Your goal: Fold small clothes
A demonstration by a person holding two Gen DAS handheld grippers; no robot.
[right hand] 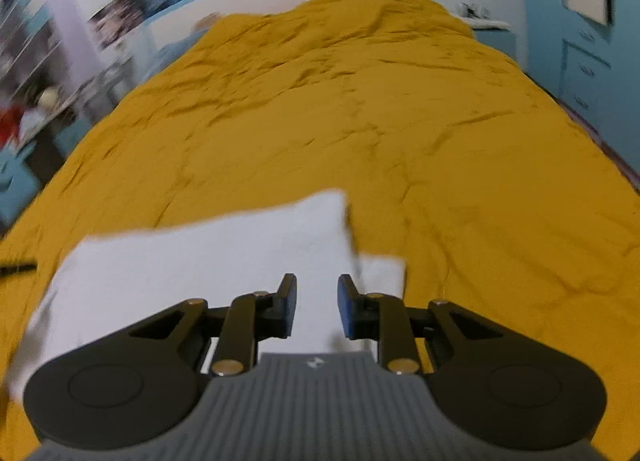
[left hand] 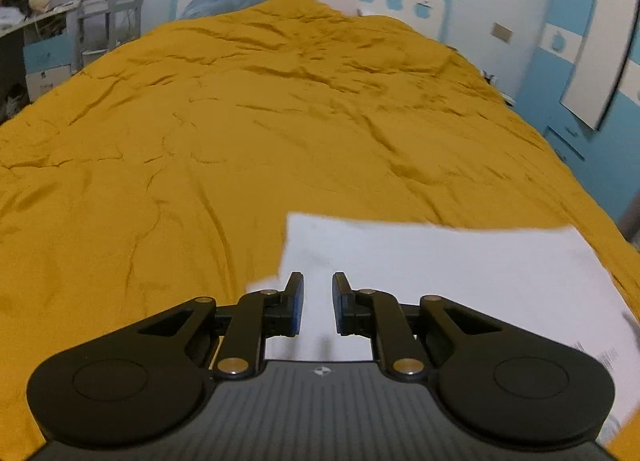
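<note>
Both tongs hang above the near edge of the white garment (left hand: 440, 273), which lies flat on the yellow bed (left hand: 240, 121). Left tongs (left hand: 318, 301) slightly spread, nothing between them; right tongs (right hand: 317, 303) likewise parted and empty. For the next fold, I'd pinch matching corners and carry them across evenly. Faint print on the garment's edge, unreadable.

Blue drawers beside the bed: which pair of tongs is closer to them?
Right. The right tongs hover over the end of the white garment nearest the blue drawers; the left tongs are over its opposite end, farther from them.
</note>
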